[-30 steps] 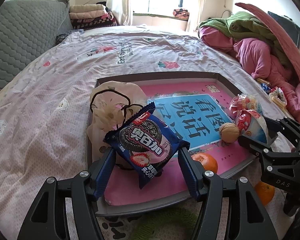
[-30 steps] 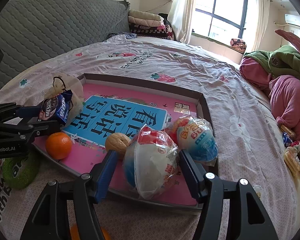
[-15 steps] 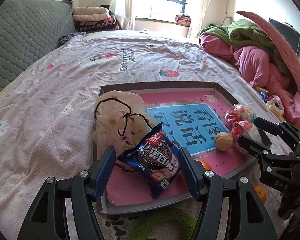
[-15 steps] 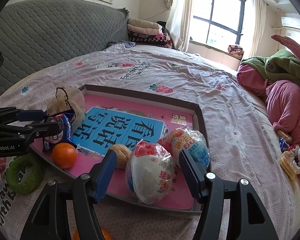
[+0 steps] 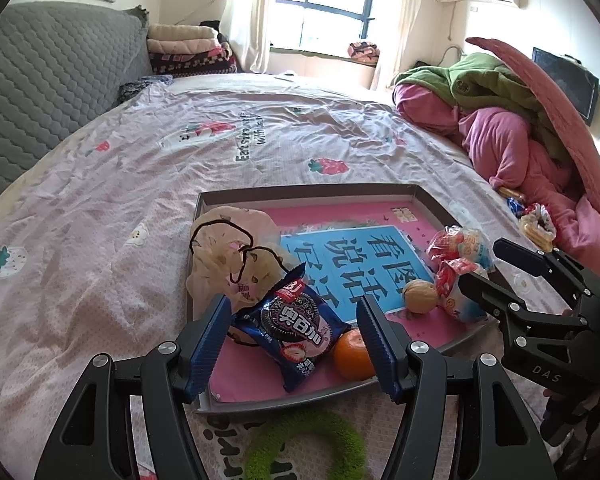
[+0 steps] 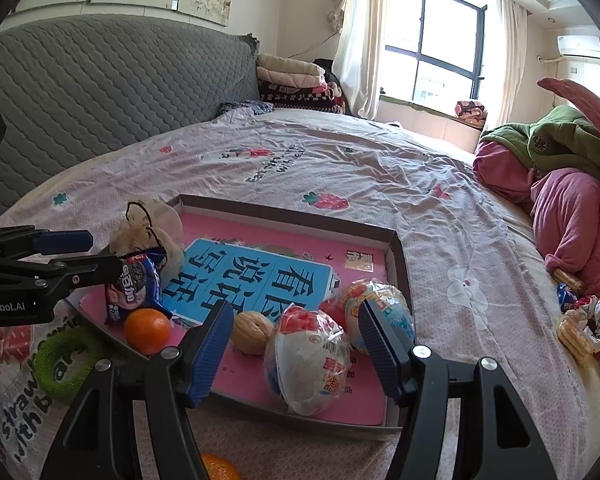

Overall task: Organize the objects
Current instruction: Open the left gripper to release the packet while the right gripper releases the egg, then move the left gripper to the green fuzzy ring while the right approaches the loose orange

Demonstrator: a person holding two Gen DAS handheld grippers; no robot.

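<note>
Two handheld grippers are hovering over a shallow tray (image 5: 300,190) lying on a bed (image 5: 100,184). Nearest, a green ring (image 5: 304,444) is lying on the sheet just short of the tray's near rim, and a second orange (image 6: 219,468) is sitting on the sheet below the right gripper. The left gripper (image 5: 294,340) is standing with its jaws wide and gripping nothing, a cookie packet (image 5: 290,326) resting in the tray beyond them, an orange (image 5: 352,354) touching its right edge. The right gripper (image 6: 296,344) is likewise gaping wide and empty above a wrapped egg (image 6: 308,356), with a walnut (image 6: 252,332) to its left and another wrapped egg (image 6: 380,316) just behind. Farther back, a drawstring pouch (image 5: 230,256) is slumping over the tray's left side, and bedding (image 5: 508,120) is piling up at far right.
</note>
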